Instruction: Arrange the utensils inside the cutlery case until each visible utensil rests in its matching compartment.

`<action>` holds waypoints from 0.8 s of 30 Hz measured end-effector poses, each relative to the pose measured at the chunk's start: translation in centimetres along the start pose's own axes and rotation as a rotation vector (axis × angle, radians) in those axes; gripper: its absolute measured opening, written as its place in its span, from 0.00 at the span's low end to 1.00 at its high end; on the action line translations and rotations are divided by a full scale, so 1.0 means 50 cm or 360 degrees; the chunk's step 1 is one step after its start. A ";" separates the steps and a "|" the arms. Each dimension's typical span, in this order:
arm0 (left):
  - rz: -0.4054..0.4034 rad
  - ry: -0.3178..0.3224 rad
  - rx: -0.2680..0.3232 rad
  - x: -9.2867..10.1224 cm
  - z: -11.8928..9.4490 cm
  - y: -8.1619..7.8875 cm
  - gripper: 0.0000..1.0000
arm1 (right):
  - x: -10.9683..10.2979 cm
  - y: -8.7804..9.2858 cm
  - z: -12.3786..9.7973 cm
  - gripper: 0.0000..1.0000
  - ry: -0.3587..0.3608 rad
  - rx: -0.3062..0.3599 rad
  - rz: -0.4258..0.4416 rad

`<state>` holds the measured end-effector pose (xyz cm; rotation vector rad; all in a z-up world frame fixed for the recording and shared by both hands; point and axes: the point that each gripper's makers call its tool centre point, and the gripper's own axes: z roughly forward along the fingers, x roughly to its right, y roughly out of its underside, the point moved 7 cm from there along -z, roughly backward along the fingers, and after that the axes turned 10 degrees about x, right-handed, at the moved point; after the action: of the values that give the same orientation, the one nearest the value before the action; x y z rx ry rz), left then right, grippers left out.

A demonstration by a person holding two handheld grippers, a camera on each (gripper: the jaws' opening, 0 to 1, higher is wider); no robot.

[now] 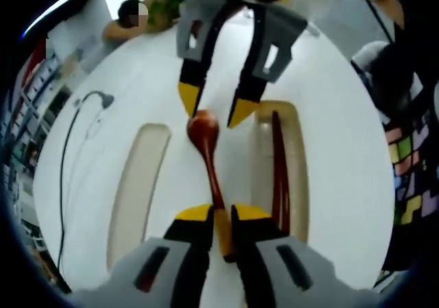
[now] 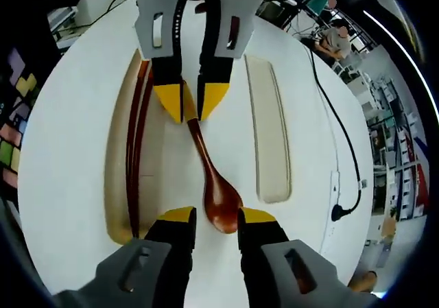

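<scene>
Facing gripper: in the left gripper view the right gripper [image 1: 216, 111] comes down from the top, grey body, yellow-tipped dark jaws spread to either side of the spoon bowl.
Spoon: glossy reddish-brown wooden spoon [image 1: 208, 162], oval bowl far, slim handle running toward the camera, lying on the white strip between two compartments.
Left gripper [image 1: 221, 217]: yellow pads pressed on the handle end, pinching it.
Case: smooth white cutlery case [image 1: 96, 178] with long rounded beige compartments; the left one [image 1: 137, 191] bare.
Chopsticks: dark red lacquered chopsticks [image 1: 278, 174] lie lengthwise in the right-hand compartment.
Right gripper view, spoon [image 2: 212, 178]: bowl near, between the right gripper [image 2: 217, 217] jaws, which stand apart beside it; contact I cannot tell.
Left gripper [image 2: 191, 105]: closed on the handle tip.
Chopsticks [image 2: 135, 150]: in the left-hand trough.
Cable: black cable [image 2: 339, 129] curves along the rim.
</scene>
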<state>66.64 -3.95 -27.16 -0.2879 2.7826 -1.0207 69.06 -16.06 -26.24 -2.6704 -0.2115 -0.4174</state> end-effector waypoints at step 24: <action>0.0002 0.0012 0.0100 -0.021 0.015 -0.010 0.03 | 0.025 0.011 0.024 0.21 -0.0048 -0.0013 0.0112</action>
<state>67.87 -4.57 -27.32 -0.2747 2.7510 -1.1085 70.69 -15.92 -27.09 -2.6848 -0.1245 -0.3571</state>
